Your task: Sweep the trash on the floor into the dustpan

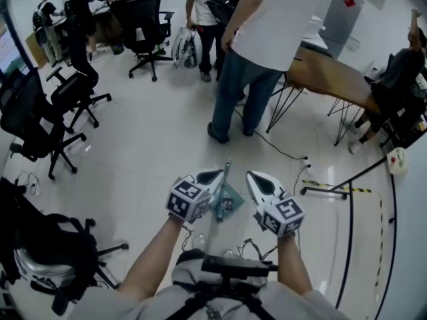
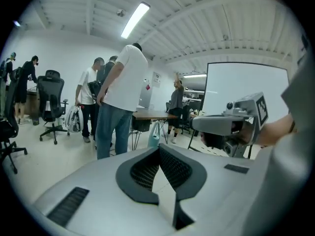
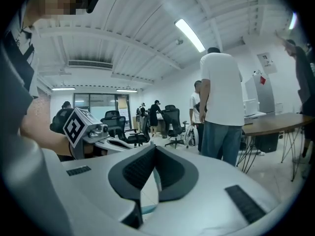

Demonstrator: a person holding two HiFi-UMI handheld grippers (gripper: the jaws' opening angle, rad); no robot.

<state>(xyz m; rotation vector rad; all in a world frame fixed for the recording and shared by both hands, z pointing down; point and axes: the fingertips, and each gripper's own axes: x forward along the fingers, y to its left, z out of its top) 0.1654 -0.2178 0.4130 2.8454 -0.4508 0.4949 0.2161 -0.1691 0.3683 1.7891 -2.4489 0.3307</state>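
Two grippers, left (image 1: 215,175) and right (image 1: 257,177), both pinched together with nothing in them. One teal dustpan (image 1: 231,200), I think, lies on the floor (image 1: 153,145) below, between them.

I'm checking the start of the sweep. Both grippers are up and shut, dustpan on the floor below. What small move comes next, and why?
Probably open the right gripper and lower it to the long handle by the teal dustpan. Both it and the left gripper are shut on nothing, above the floor, so no tool is held.
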